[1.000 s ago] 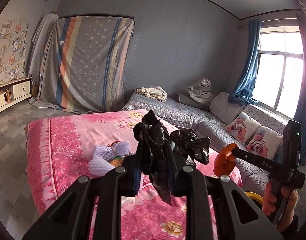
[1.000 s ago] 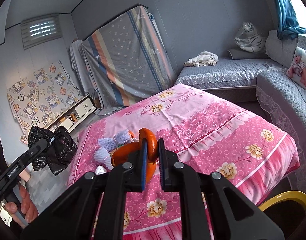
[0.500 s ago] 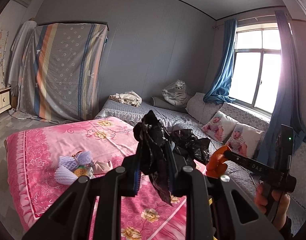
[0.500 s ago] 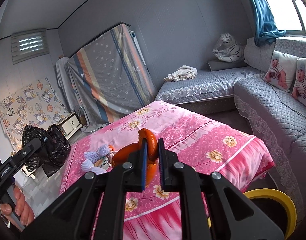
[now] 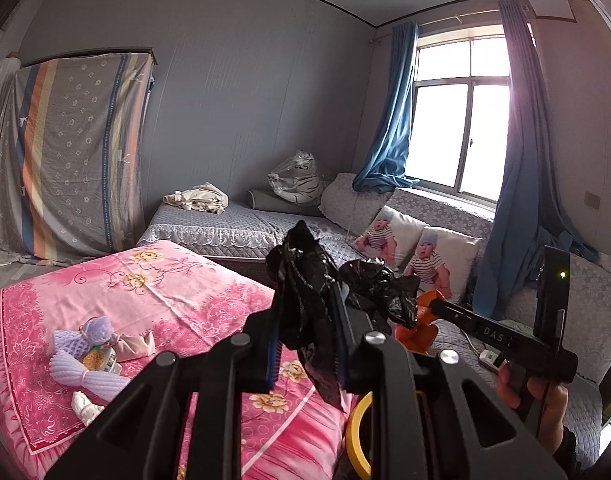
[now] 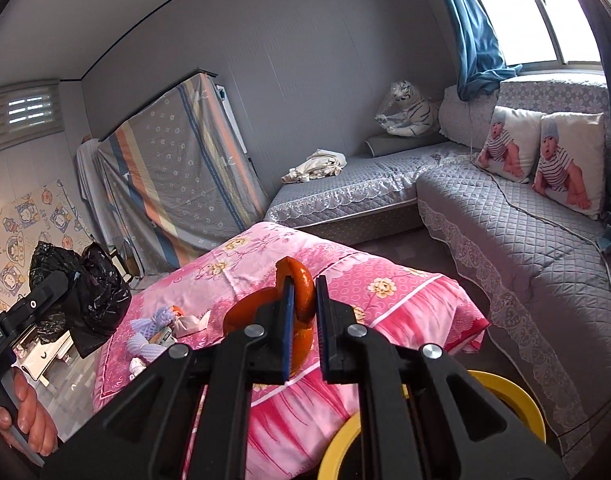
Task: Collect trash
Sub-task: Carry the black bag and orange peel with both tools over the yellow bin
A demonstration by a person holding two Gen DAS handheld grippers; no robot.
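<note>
Closest to you, your left gripper is pinched tight on a crumpled black plastic bag, which bunches up above the pads and hangs a flap below them. Your right gripper is clamped nearly all the way closed on a curl of orange peel, so both tongs are full. Right under the right one you've got the yellow rim of a bin, I think, though only an arc of it shows.

A bit further out, the rest of the trash sits on the pink floral bedspread, near its left edge: purple foam fruit nets, a small wrapper and some crumpled tissue all bunched together.

Past the bed there's the grey quilted sofa with two baby-print cushions, then a plush tiger in the corner and the blue curtain by the window.
</note>
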